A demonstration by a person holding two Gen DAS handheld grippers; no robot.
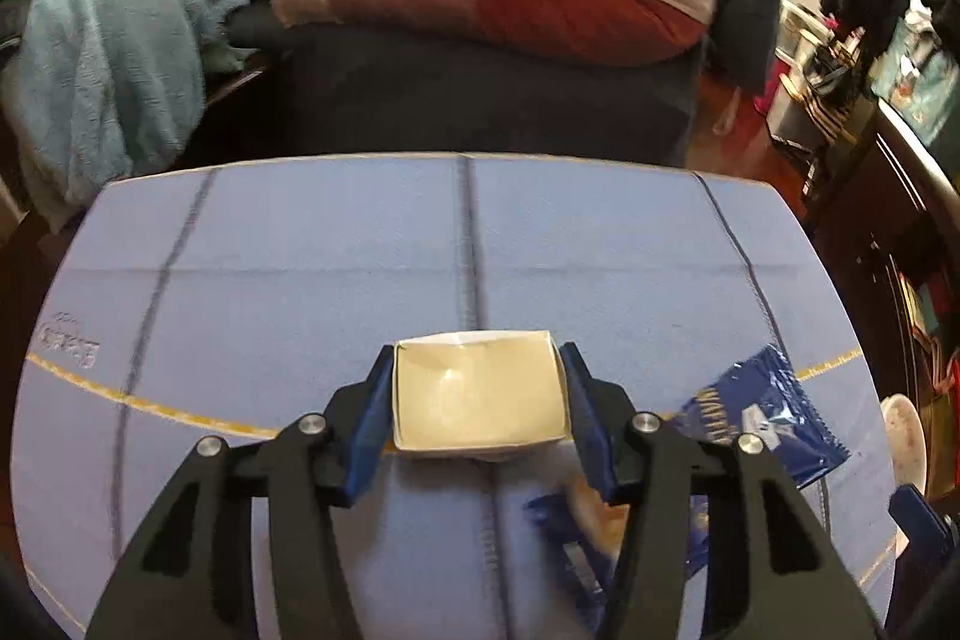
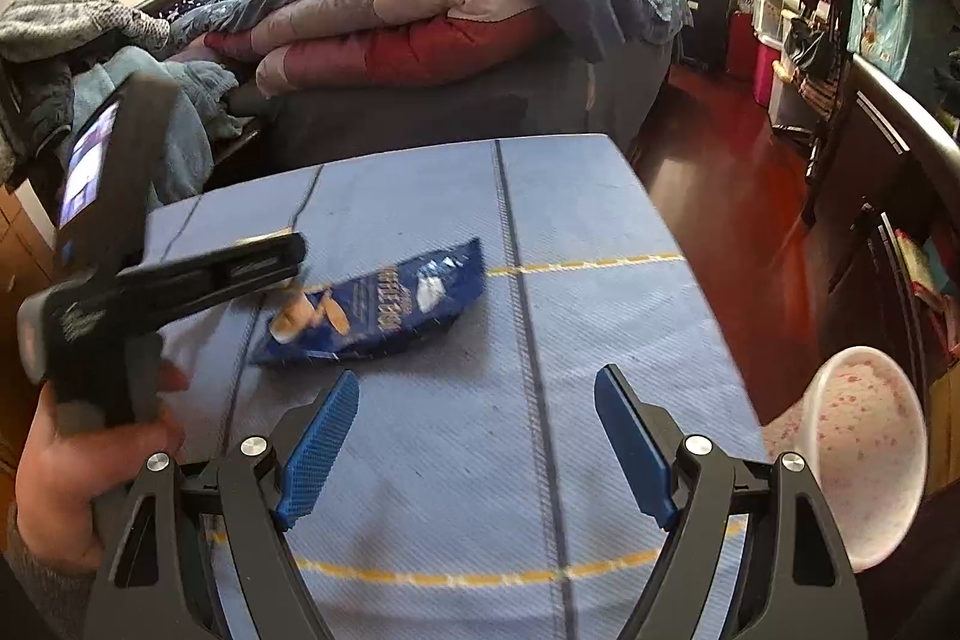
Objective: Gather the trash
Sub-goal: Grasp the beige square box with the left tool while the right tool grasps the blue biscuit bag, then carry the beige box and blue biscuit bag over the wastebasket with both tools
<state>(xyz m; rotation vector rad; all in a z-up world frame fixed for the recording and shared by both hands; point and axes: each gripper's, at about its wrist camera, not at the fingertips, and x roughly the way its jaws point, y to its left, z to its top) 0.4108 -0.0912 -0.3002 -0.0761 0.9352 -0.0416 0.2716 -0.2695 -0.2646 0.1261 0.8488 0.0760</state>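
**Paper tray pinched – lift it clean, wrapper next**

Left gripper [image 1: 477,403] has narrowed onto the small white paper tray [image 1: 480,397]; blue pads sit against both side walls, so it reads as held. Tray sits on the blue bench [image 1: 288,280], roughly on the centre seam, open side up. Looks empty, though the inside is glare-washed, so can't be sure.

Right gripper [image 2: 477,436] is wide open w/ nothing between the fingers, hovering over bare bench just short of the blue snack wrapper [image 2: 384,310]. Wrapper lies flat on the bench, crinkled, near the left gripper's tip. A pink-speckled bowl [image 2: 864,454] sits at the bench's right edge; prob. the drop spot, but that's a guess.

Doing this step well, imo:
- Tray is thin folded paper, so walls will buckle if squeezed more. Keep the pinch as is, no tighter.
- Lift straight up before going sideways; dragging may snag the wrapper beside it.
- Keep it level in case crumbs are inside.
- Mind the two grippers: they're close over the wrapper, so clear the left one first, then bring the right in.
- For the wrapper: come low, pads either side of a raised crease; flat foil slips otherwise.
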